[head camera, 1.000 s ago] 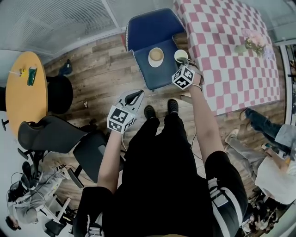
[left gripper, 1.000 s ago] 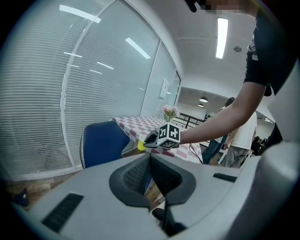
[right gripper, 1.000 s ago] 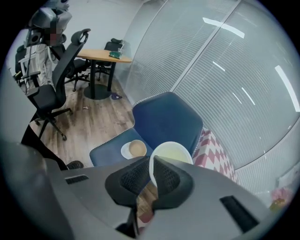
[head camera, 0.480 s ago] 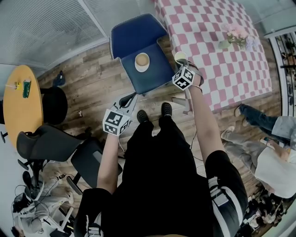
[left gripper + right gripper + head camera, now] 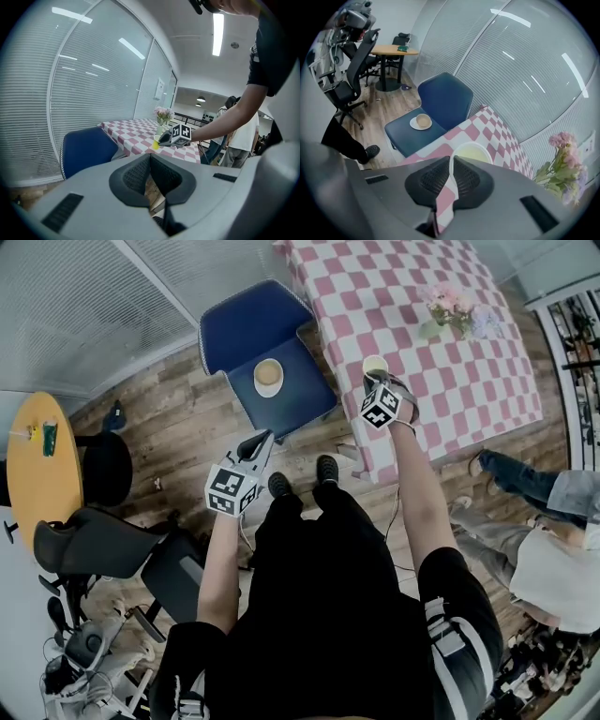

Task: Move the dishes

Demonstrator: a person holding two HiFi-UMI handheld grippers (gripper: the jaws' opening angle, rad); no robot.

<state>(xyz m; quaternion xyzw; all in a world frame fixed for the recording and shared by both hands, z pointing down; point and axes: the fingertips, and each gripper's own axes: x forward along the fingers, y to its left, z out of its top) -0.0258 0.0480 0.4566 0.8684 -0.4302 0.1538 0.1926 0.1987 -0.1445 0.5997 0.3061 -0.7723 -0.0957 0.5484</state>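
Note:
A yellow-green cup hangs just above the near edge of the pink checkered table, and my right gripper is shut on its rim. In the right gripper view the cup sits right past the pinched jaws of that gripper. A small brown bowl on a white saucer rests on the seat of the blue chair. My left gripper is shut and holds nothing, low beside the chair's front edge. The left gripper view shows the cup held over the table.
A vase of pink flowers stands further back on the table. A round yellow table and black office chairs are at the left. People sit at the right. A glass wall with blinds runs behind the chair.
My right gripper has carried the cup from beside the blue chair's seat to over the checkered table's edge. The left gripper has stayed shut near the chair's front.

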